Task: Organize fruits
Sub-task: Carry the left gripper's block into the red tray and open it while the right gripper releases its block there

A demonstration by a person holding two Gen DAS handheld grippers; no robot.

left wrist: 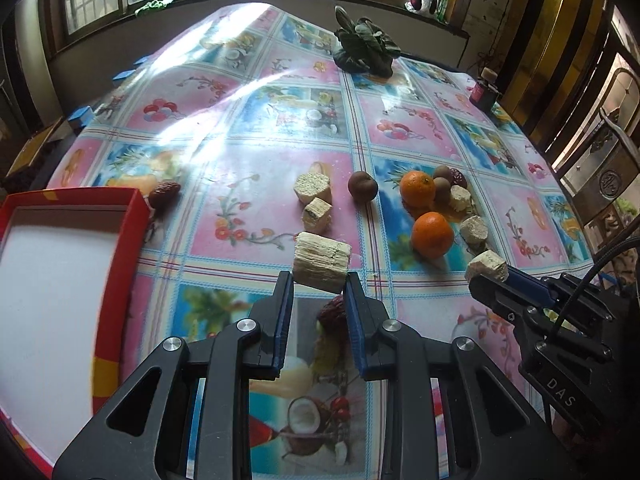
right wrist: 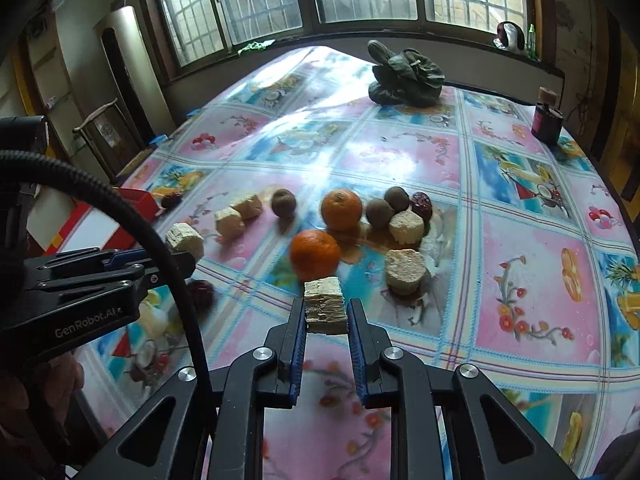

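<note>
The table (left wrist: 280, 92), under a glossy fruit-print cloth, carries everything. At nine o'clock from my left gripper (left wrist: 319, 286) sits the red box (left wrist: 132, 208), white inside and holding nothing I can see; I judge it to be the destination for sorted items, which would account for both hands lifting pieces at once.

Loose produce lies at twelve to one o'clock: two tangerines (left wrist: 417, 188), brown round fruits (left wrist: 362, 186) that may be kiwis or longans (the view is too soft to settle it), pale porous blocks (left wrist: 312, 188) and a red date (left wrist: 164, 192) just beside the box corner.

My left jaws are nearly closed and clamp a pale fibrous block (left wrist: 322, 266) at the very tips; it projects forward, clear of the cloth. Another date (left wrist: 332, 314) lies on the cloth below, between the fingers but untouched.

My right gripper (right wrist: 325, 312) is closed about as far as it goes on a smaller layered block (right wrist: 324, 308), held squarely between the pads at twelve o'clock, the nearer tangerine (right wrist: 315, 254) just beyond.
</note>
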